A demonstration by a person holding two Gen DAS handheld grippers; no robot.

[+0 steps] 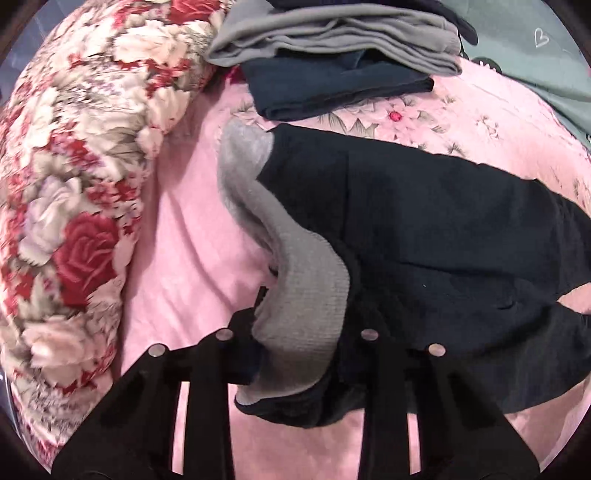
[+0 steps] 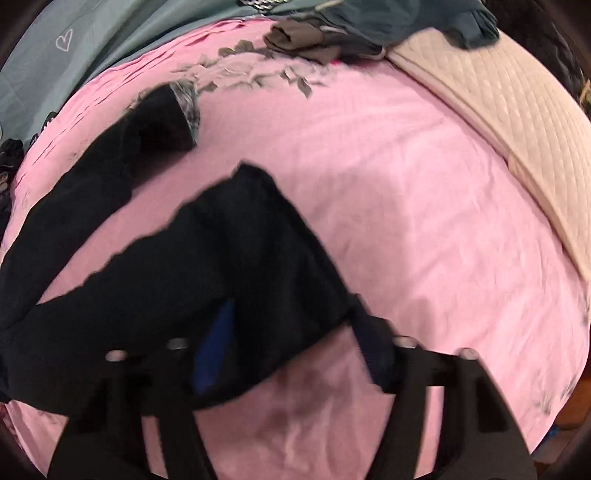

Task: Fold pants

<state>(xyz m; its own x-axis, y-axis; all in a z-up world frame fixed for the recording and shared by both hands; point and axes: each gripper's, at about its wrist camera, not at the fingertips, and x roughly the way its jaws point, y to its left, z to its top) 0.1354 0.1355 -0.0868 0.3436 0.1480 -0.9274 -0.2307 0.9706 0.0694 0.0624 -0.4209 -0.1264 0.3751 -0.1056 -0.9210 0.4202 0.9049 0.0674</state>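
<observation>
Black pants (image 1: 443,229) sprawled across the middle and right of the left wrist view, lying on a pink bedsheet (image 1: 192,236), grey fleecy lining turned out at the waistband (image 1: 295,266) near centre. Left gripper (image 1: 295,332) at the bottom centre, fingers clamped onto that grey waistband, fabric bunched right between them. Over in the right wrist view, same pants (image 2: 236,266) running from the left edge toward the bottom centre, one leg end (image 2: 177,110) flipped up in the upper left showing a bit of grey lining. Right gripper (image 2: 295,354) low in the frame, fingers spread wide apart, a fold of the black cloth draped over the left finger and pink sheet visible in the gap; pretty blurry here, so can't tell whether anything is really pinched. Further out: floral red-and-cream quilt (image 1: 74,192) bulging along the left side of the left view, stack of folded clothes (image 1: 332,55), grey over dark teal, at the top centre. Grey-green cover with a little heart (image 2: 63,42) in the upper left of the right view, beige quilted blanket (image 2: 517,118) down the upper right, another pile of dark clothes (image 2: 369,26) at the top edge.
</observation>
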